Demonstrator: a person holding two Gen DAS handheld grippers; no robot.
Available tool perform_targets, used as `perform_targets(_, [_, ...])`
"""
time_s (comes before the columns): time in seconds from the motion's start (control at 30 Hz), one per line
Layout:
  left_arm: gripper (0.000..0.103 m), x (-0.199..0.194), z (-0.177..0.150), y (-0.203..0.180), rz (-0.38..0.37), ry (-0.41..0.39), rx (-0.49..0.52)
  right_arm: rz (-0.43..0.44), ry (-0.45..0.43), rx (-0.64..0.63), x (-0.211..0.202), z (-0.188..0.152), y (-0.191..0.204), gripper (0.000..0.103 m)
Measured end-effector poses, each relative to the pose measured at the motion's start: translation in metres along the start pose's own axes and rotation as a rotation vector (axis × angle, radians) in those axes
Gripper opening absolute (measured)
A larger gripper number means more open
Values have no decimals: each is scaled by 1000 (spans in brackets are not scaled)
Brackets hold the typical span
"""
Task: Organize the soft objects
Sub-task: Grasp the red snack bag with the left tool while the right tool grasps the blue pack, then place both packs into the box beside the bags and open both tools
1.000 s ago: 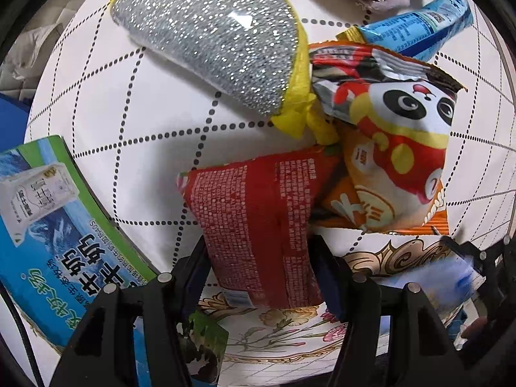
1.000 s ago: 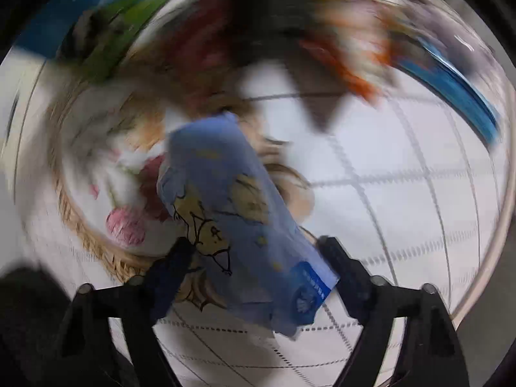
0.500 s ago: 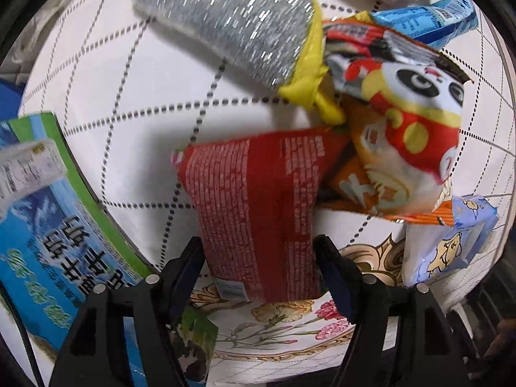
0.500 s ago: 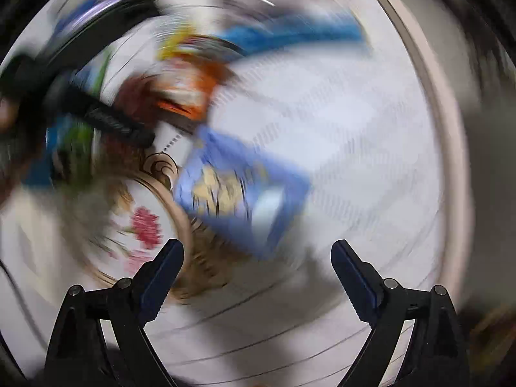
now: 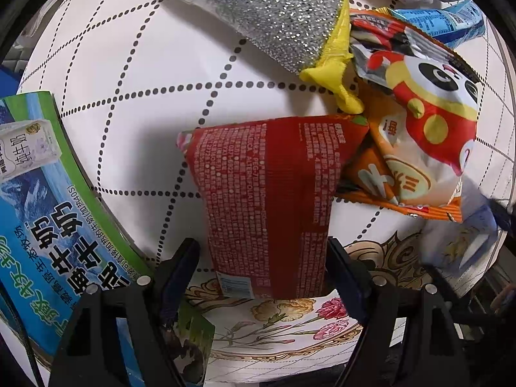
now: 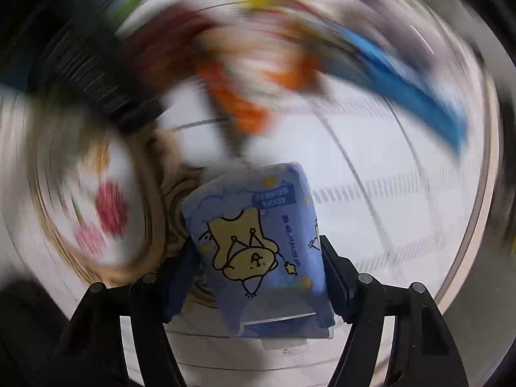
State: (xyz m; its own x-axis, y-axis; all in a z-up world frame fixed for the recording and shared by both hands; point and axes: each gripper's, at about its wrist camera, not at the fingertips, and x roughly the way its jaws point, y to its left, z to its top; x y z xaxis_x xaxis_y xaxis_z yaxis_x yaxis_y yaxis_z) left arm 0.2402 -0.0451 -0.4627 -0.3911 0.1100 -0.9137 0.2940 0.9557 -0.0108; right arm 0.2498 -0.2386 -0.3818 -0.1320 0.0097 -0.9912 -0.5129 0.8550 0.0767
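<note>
1. The left gripper (image 5: pixel 262 277) is holding the red packet (image 5: pixel 269 200), jaws pressing its near end; its long axis is running away toward the snack pile (image 5: pixel 416 135).
2. The right gripper (image 6: pixel 258 277) is clamping the blue pack (image 6: pixel 258 245) (surroundings blurred), above the bench (image 6: pixel 403 213) right of the plate (image 5: pixel 283 338).

Red printed packet (image 5: pixel 271 200) overlaps orange panda snack bag (image 5: pixel 416 135); glittery silver-yellow pouch (image 5: pixel 277 13) behind. Blue cartoon tissue pack (image 6: pixel 258 245), upside down.
</note>
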Motion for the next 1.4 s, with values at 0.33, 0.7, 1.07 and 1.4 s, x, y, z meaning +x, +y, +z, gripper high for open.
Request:
perform_targets(0.33, [58, -10, -26, 4, -23, -66, -54, 253, -8, 533, -16, -36, -71, 93])
perform_targets(0.7, [49, -33, -94, -5, -38, -217, -83, 28, 55, 595, 9, -19, -15, 56])
perform_targets(1.07, [49, -126, -212, 49, -192, -425, -169, 227, -74, 554, -119, -50, -16, 48])
perform_targets(1.4, [49, -156, -214, 241, -31, -373, -359, 403, -174, 249, -133, 106, 243, 48])
